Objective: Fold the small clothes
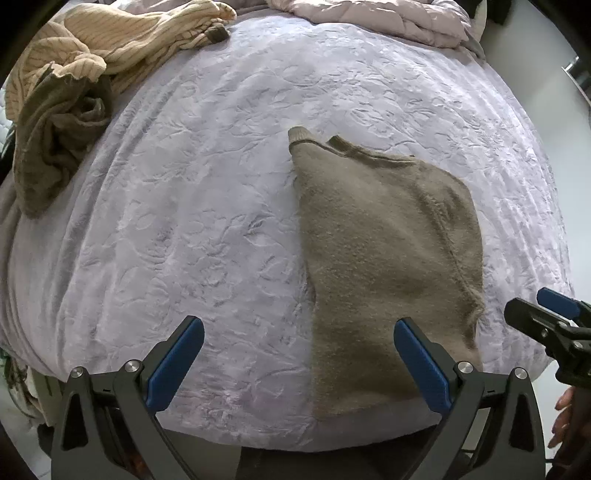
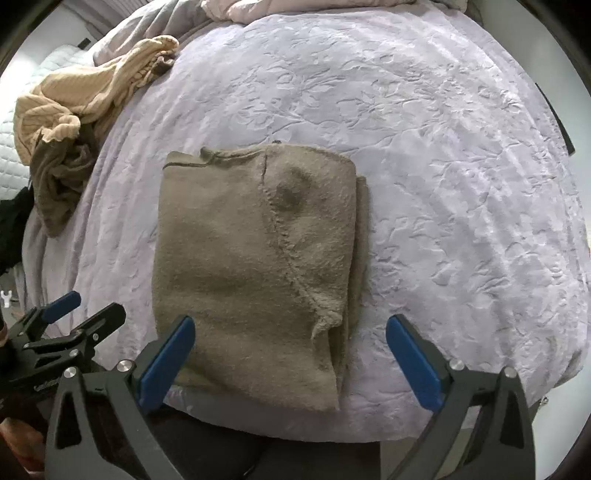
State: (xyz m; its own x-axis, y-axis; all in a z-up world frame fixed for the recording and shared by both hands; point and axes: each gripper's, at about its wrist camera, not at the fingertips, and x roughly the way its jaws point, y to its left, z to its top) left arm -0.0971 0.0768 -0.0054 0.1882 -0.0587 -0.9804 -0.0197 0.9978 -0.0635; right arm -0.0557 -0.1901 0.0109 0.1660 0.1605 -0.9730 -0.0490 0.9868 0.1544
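Note:
A small brown fuzzy garment point(image 2: 255, 266) lies folded into a rough rectangle on the lilac bedspread point(image 2: 443, 184), near the front edge. My right gripper point(image 2: 291, 332) hovers open just above its near end, nothing between the blue pads. In the left wrist view the same garment point(image 1: 384, 251) lies right of centre. My left gripper point(image 1: 299, 336) stands open over the bedspread point(image 1: 184, 203), its right finger point(image 1: 421, 365) above the garment's near edge. The right gripper point(image 1: 546, 314) shows at the far right edge, and the left gripper point(image 2: 70, 317) at the lower left of the right wrist view.
A heap of tan striped clothing point(image 1: 122, 40) and a crumpled brown piece point(image 1: 55, 144) sit at the bed's far left. A pink quilt point(image 1: 388, 18) is bunched at the back. A hand point(image 1: 565, 417) shows at lower right. The bed's front edge runs just below the garment.

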